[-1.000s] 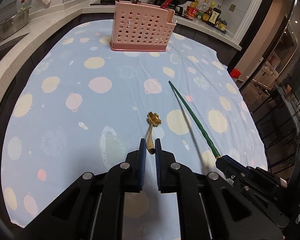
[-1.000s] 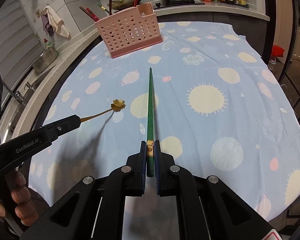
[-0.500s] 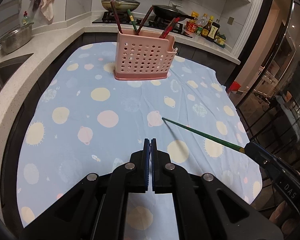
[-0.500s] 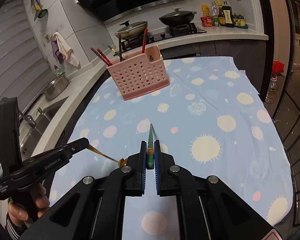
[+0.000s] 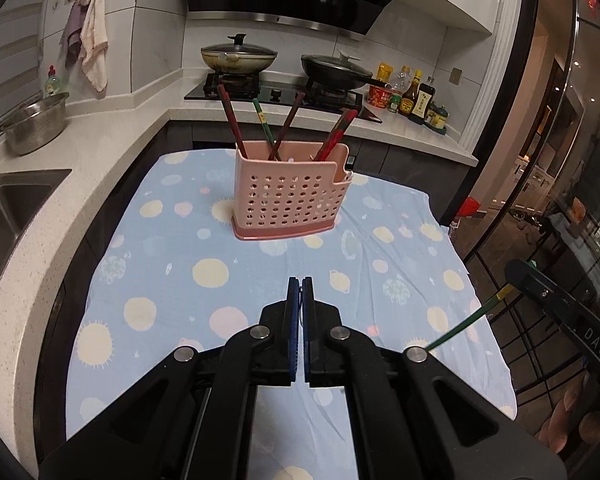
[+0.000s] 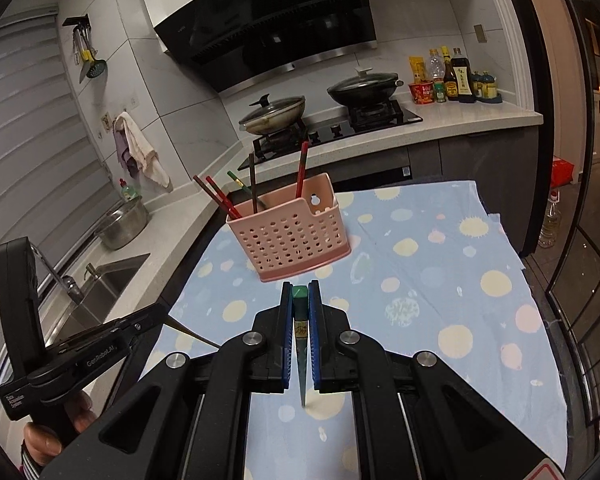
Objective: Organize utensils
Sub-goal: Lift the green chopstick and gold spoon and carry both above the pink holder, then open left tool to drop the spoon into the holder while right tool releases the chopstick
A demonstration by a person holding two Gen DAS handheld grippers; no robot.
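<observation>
A: What's in hand, nearest first?

B: The right gripper (image 6: 300,294) is clamped on a green chopstick (image 6: 300,330), pinched near its thick end; the thin end runs back toward the camera, below the fingers. The left gripper (image 5: 300,286) has its jaws pressed together. From its own camera nothing shows between them, but the right view shows a thin gold handle (image 6: 192,332) sticking out of its tip, so I'd say it grips a slim utensil (which kind, I cannot tell).

A: Both clear of the cloth (image 5: 172,280)?

B: Yes, both hang above it, and no loose utensil lies on the part I can see.

A: And farther off?

B: The pink holder (image 5: 290,192) stands at the far end of the cloth, well apart from both grippers, several chopsticks already upright in it.

A: So how far along?

B: Late, I judge. These two pieces are lifted but not yet in the holder.
</observation>
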